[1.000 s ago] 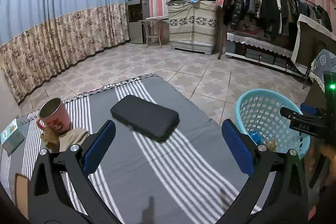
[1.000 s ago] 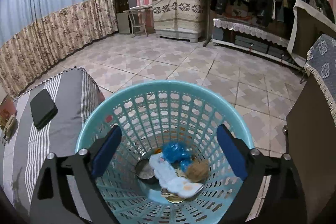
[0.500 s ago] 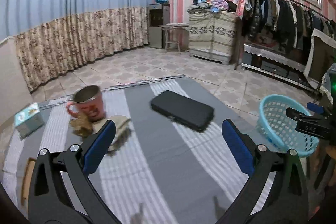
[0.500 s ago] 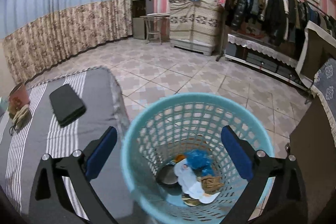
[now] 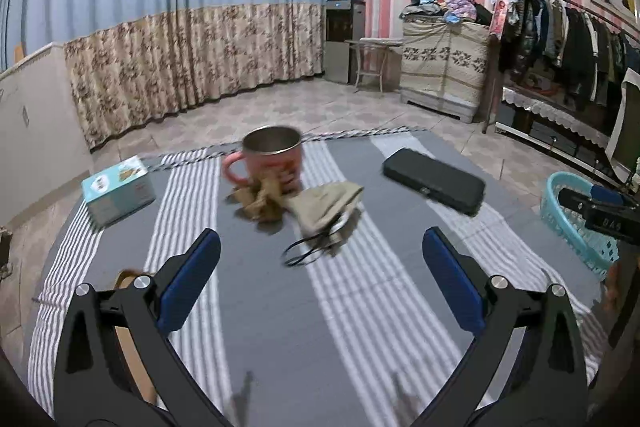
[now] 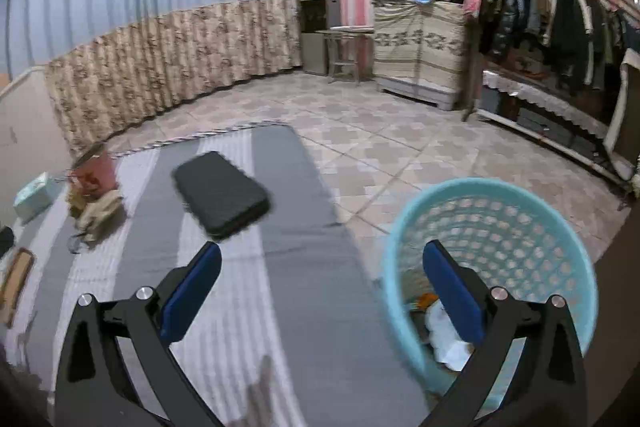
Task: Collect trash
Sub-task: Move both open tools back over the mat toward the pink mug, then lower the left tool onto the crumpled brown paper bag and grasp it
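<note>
Lying ahead of both grippers' wide empty jaws, crumpled brown paper (image 5: pixel 260 201), beige mask (image 5: pixel 326 205)

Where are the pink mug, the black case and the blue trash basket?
pink mug (image 5: pixel 272 159), left wrist view, on its pink side wall below the metal rim.
black case (image 5: pixel 434 180), left wrist view, on the middle of its flat top.
blue trash basket (image 6: pixel 516 223), right wrist view, on the perforated inner far wall.

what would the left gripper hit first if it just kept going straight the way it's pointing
Most likely the crumpled beige mask with its dark ear loop, lying centred ahead of the open left gripper on the striped cloth. The pink mug stands just behind it. Depth is hard to judge.
</note>
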